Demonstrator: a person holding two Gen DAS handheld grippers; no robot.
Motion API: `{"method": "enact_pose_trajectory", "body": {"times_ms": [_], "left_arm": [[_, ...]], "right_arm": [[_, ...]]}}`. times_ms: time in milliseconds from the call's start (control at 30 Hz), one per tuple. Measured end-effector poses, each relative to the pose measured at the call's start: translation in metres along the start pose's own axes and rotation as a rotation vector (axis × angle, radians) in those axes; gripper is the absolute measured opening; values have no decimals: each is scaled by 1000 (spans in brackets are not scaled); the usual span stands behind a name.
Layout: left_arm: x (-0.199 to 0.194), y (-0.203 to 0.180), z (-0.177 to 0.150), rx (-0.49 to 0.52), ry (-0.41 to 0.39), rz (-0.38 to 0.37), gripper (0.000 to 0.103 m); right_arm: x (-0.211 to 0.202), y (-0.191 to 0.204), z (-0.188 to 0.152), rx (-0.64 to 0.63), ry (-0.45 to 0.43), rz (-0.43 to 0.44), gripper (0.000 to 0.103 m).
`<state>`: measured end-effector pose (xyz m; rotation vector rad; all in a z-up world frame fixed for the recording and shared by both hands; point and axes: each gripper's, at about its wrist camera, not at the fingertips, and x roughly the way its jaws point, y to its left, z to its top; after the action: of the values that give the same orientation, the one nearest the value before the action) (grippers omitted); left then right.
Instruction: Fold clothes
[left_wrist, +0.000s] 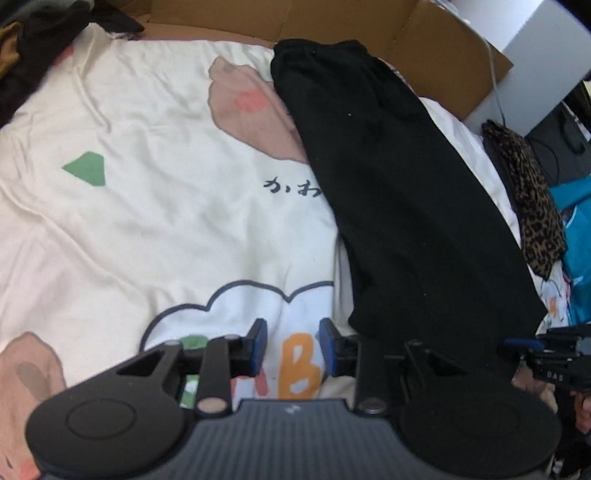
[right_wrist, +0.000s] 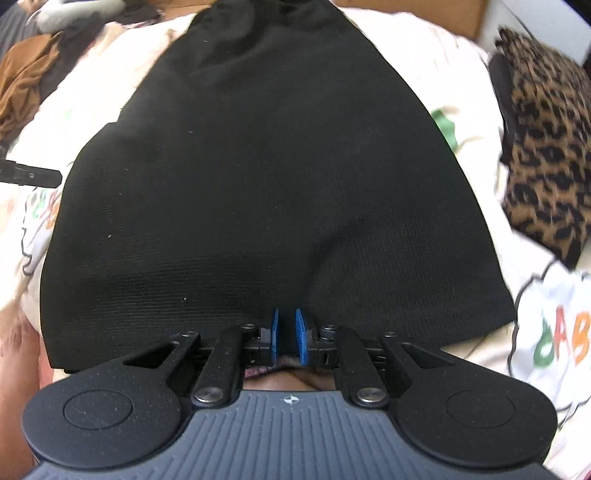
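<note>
One narrow right gripper pinches the black garment edge; left gripper beside it gapes empty, so fabric may slip.

Soft, even daylight filled both views, bright on the cream bedsheet and cast few hard shadows. The black garment swallowed the light — only its weave showed near the lens. Fisheye bending curved the edges and darkened the corners. The leopard-print cloth was smeared by motion blur — both frames looked slightly soft.
</note>
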<state>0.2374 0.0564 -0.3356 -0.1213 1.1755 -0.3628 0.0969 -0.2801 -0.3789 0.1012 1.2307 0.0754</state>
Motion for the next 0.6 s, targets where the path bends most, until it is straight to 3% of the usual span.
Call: {"method": "enact_pose_trajectory", "body": {"times_ms": [167,367,600], "left_arm": [[-1,-1,5,-6,-10,-29,33],[1,-2,-7,3,36,-63,34],[6,-13,-22,104,96,-78,34]], "right_arm": [[1,10,-4,-79,11,-34,14],[-3,7,-6,-66,44,-25,13],[-10,6,-8,-42,79,-29,13]]}}
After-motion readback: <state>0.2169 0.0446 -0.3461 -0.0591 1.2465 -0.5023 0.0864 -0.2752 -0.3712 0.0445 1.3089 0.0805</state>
